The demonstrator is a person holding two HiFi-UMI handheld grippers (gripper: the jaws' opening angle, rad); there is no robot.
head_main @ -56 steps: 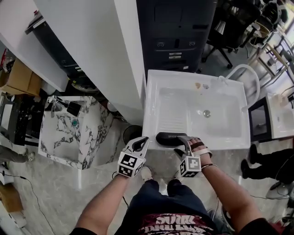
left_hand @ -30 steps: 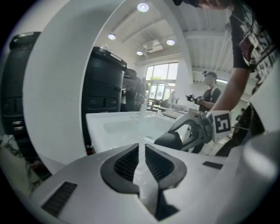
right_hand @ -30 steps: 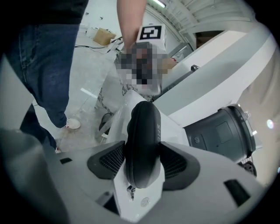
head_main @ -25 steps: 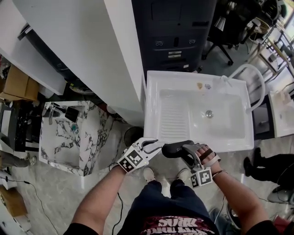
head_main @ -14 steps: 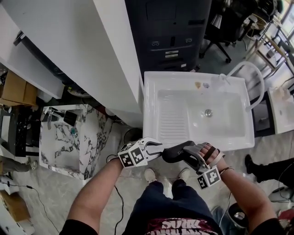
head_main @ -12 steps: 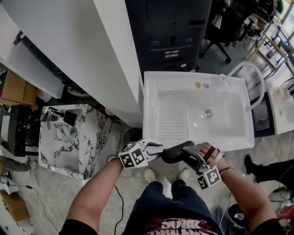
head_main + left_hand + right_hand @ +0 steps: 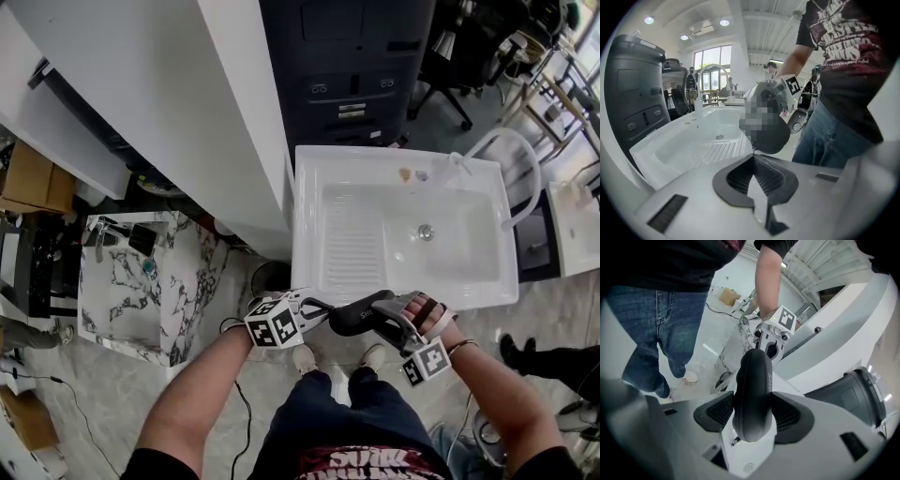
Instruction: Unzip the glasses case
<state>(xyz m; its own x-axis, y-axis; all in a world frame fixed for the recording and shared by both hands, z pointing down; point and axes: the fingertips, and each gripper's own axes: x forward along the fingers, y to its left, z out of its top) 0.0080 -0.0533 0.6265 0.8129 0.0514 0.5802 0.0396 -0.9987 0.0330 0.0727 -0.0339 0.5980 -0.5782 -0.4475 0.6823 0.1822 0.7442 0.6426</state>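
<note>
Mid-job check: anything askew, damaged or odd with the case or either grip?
Nothing stands out. The glasses case is held in the air in front of the sink, clamped by the right gripper, and looks closed and undamaged. The left gripper is shut on the small zipper pull at its end.

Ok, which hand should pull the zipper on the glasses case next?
Left. The left gripper has its jaws shut on what looks like the zipper pull at the end of the glasses case; the right gripper is clamped round its body, steadying it.
</note>
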